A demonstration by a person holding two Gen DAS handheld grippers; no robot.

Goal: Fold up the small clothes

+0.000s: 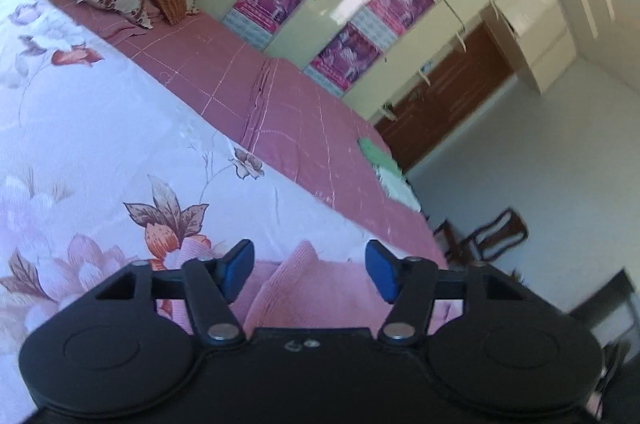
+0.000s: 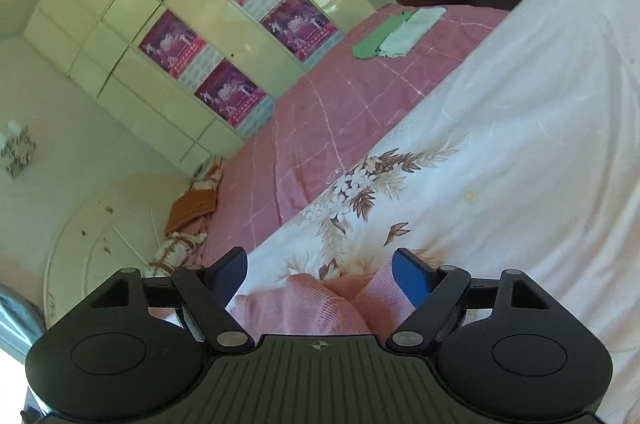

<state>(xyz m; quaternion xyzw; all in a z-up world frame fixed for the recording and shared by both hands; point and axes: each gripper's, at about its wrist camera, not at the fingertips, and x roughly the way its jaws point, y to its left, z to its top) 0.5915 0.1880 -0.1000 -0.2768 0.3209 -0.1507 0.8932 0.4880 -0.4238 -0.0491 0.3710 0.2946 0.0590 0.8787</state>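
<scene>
Both claws sit low over the bed, each aimed down at the same pink knit garment [image 1: 304, 288], which lies on the white floral sheet [image 1: 100, 128] at the near edge of the mattress. Left claw [image 1: 310, 270]: jaws apart, blue pads [image 1: 236, 270] clear of the cloth; a raised fold of the garment sits between them but is not pinched, so I read it as released. Right claw [image 2: 320, 276]: jaws spread wider, the garment [image 2: 320, 304] bunched between them, its cloth coming up against the pad [image 2: 412, 280] at 3 o'clock; nothing is squeezed, so released as well. The garment looks rumpled and doubled over itself, with humps and soft creases, not a flat tidy packet; the claw bodies hide much of it, so I cannot tell how many folds it carries. At 1 o'clock in the right wrist view, well apart on the pink checked bedspread [image 2: 320, 112], lie a green cloth [image 2: 372, 42] and a pale cloth [image 2: 412, 30], flat, side by side and touching; I judge these to be finished pieces. Judgement: task partly done, two items set aside, the pink one in hand. Remaining: regrip, flatten, complete its folds, set it down.
</scene>
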